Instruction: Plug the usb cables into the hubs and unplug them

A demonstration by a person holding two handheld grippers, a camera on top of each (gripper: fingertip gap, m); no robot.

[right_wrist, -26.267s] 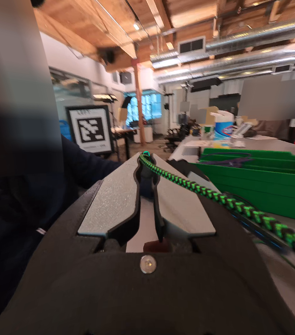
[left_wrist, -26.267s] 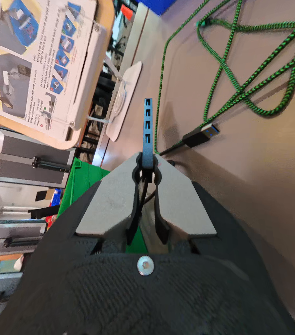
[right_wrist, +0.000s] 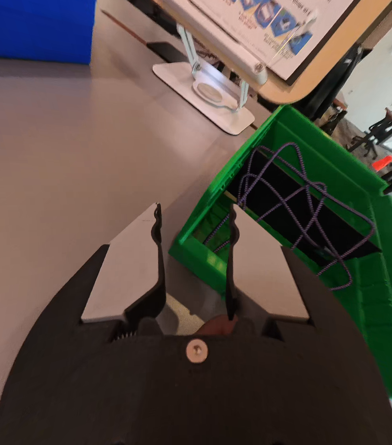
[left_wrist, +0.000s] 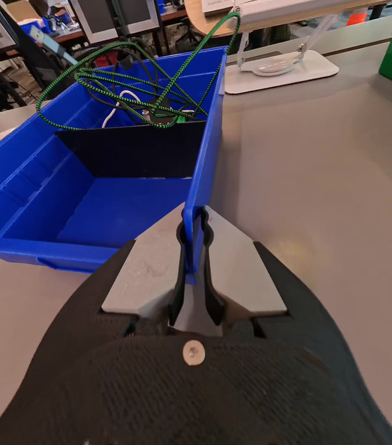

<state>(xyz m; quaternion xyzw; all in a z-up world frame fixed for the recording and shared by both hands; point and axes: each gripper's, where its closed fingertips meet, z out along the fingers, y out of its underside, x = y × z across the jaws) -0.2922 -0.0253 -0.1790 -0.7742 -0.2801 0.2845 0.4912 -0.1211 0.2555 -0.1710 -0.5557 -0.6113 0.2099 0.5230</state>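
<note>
Left gripper [left_wrist: 193,218] is pinched on the right wall of the blue bin [left_wrist: 21,173] at its near corner, one finger inside, one outside. Near compartment of that bin is bare; a black divider [left_wrist: 137,151] closes it off. Behind the divider, far compartment: a tangle of green-black braided usb cable [left_wrist: 108,79], a white cable [left_wrist: 122,96], black cables and what looks like a small black hub [left_wrist: 160,108], too buried to be sure. One strand of the green cable rises out toward the stand's board at top.

Right gripper [right_wrist: 195,212] is spread wide, holding nothing, hovering over the grey tabletop [right_wrist: 57,144] with its right finger over the near corner of the green bin [right_wrist: 349,168]. In that bin: a purple braided usb cable [right_wrist: 310,216] looped loosely over a black divider [right_wrist: 286,204].

Farther back, a white stand [right_wrist: 214,96] carrying a tilted board with a printed sheet.
</note>
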